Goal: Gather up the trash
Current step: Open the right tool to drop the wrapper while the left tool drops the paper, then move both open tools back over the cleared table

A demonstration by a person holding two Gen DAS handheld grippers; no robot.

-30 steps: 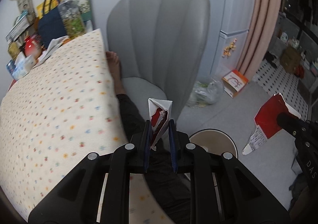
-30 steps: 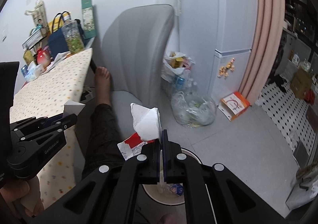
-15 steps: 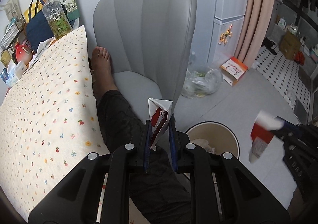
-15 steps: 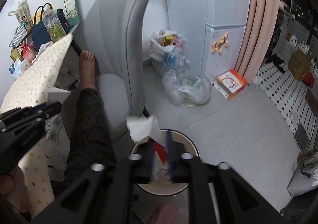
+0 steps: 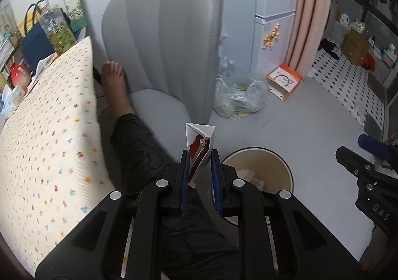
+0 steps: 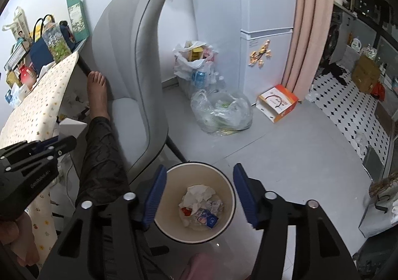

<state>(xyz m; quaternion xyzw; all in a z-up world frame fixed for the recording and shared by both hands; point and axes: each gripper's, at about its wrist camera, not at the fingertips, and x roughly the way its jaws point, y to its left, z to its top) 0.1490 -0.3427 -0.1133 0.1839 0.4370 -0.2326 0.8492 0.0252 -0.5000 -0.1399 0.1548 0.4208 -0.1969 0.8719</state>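
Left claw (image 5: 199,175) clenched on a folded red-and-white carton scrap (image 5: 199,145), which stands upright between the blue pads with its long axis running up and away along the fingers. The waste bin (image 5: 286,168), a round cream pail on the grey floor (image 5: 311,130), lies just to the right of this claw and below it; the scrap is not yet over the rim, so the coming move is judged to be a short shift rightward before letting go.

Right claw (image 6: 199,195) released: its jaws have just been opening, nothing is between them, and they hang directly above the bin's mouth (image 6: 171,227). Crumpled paper and wrappers (image 6: 201,203) already lie at the bottom of the bin. This claw is the nearer of the two to the bin, but it is empty; it will probably need to clear aside for the left one.

Surroundings: a grey chair (image 5: 169,38) stands behind the bin, with the person's leg and bare foot (image 5: 113,81) resting on its seat. The tabletop (image 5: 44,135), under a dotted cloth, lies to the left. A clear plastic bag (image 6: 221,113) and an orange box (image 6: 277,103) sit on the floor beyond.
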